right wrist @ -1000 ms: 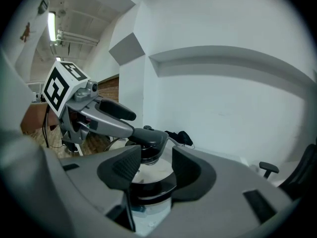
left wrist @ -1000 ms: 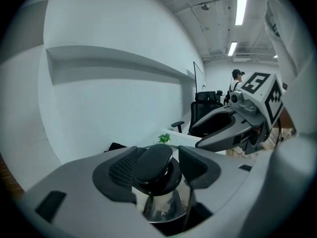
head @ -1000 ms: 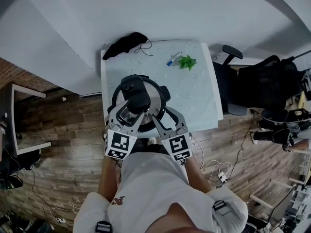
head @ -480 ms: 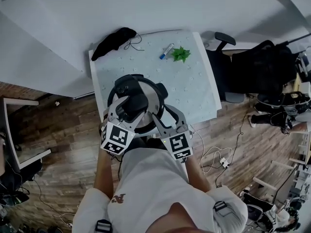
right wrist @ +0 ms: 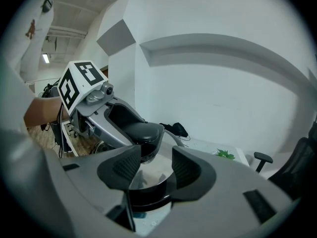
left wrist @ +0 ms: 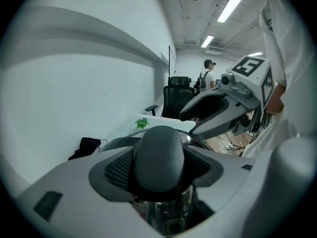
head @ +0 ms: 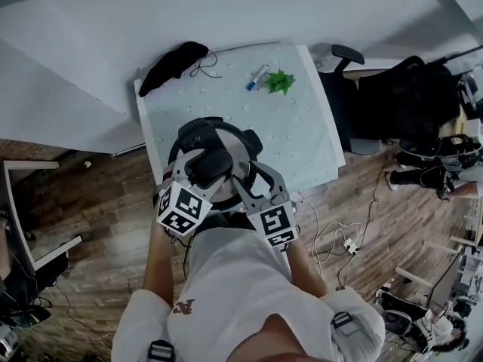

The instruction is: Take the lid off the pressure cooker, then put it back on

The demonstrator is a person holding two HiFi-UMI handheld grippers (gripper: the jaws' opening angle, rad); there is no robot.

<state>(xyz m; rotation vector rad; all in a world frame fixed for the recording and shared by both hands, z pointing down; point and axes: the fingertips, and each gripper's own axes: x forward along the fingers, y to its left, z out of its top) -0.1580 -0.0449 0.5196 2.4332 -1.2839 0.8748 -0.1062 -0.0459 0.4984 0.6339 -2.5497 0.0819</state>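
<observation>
- Sizing up the round steel pressure cooker (head: 252, 142), I find it at the near edge of the pale dotted table (head: 302, 142), with its shiny steel lid (head: 232, 155) seated on top.
- I judge the lid heavy, rigid and slick on its metal face, so bare steel would be a poor place to grip.
- The black domed plastic handle (left wrist: 159, 155) on top of the lid is the obvious hold. It is stiff, bulky and rounded, so I would want the pads low on its sides rather than on the crown.
- The left gripper (head: 202, 178) has its jaws wide apart, with that handle sitting right between them. The pads flank it closely, but I do not read them as pressing on it.
- The right gripper (right wrist: 153, 167) hangs just beside the left one, over the near part of the lid. Its jaws are apart with only polished steel showing through the gap, so it holds nothing.
- Farther back on the table, well apart from the cooker, lie a small green leafy sprig (head: 281, 81), a blue pen (head: 256, 76) and a black cloth bundle (head: 172, 62).
</observation>
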